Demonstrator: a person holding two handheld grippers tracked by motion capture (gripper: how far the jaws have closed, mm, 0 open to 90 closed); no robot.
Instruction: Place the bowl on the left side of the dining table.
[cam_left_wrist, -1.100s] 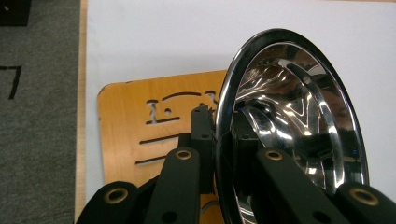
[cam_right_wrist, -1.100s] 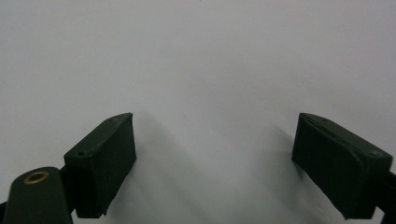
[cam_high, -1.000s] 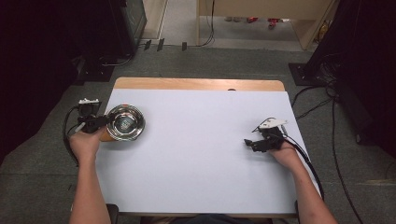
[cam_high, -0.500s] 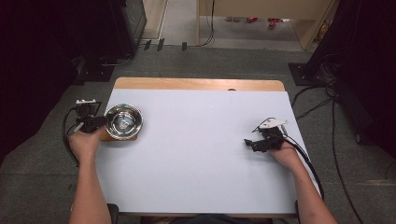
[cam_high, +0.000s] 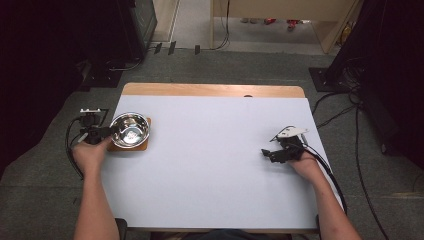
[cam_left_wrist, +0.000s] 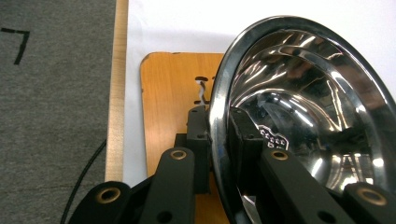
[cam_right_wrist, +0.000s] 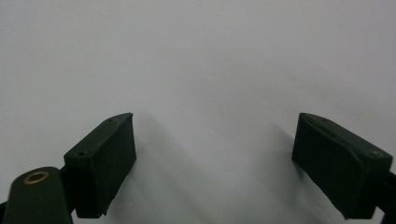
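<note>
The steel bowl (cam_high: 130, 131) is gripped at its near-left rim by the left gripper (cam_high: 113, 130), and it is seen over the wooden board (cam_high: 142, 146) at the left edge of the worktop (cam_high: 215, 165). In the left gripper view the hold is plain: one black jaw is set outside the bowl's (cam_left_wrist: 308, 107) wall, the other inside it, and the polished rim is pinched between the pads (a reflection of the inner jaw is caught in the metal). The jaws have just been easing apart a touch, yet the rim is still pressed between them. The board (cam_left_wrist: 173, 93) is seen beneath and beside the bowl, with a small cut-out near its middle; whether the bowl's base is resting on it cannot be told. The worktop's wooden edge and the grey carpet (cam_left_wrist: 51, 102) are seen to the left.

Well apart, on the right side, the right gripper (cam_high: 275, 153) is held low over bare white worktop (cam_right_wrist: 201, 60), with its jaws spread wide and nothing between them. A cable is trailed from it off the right edge.
</note>
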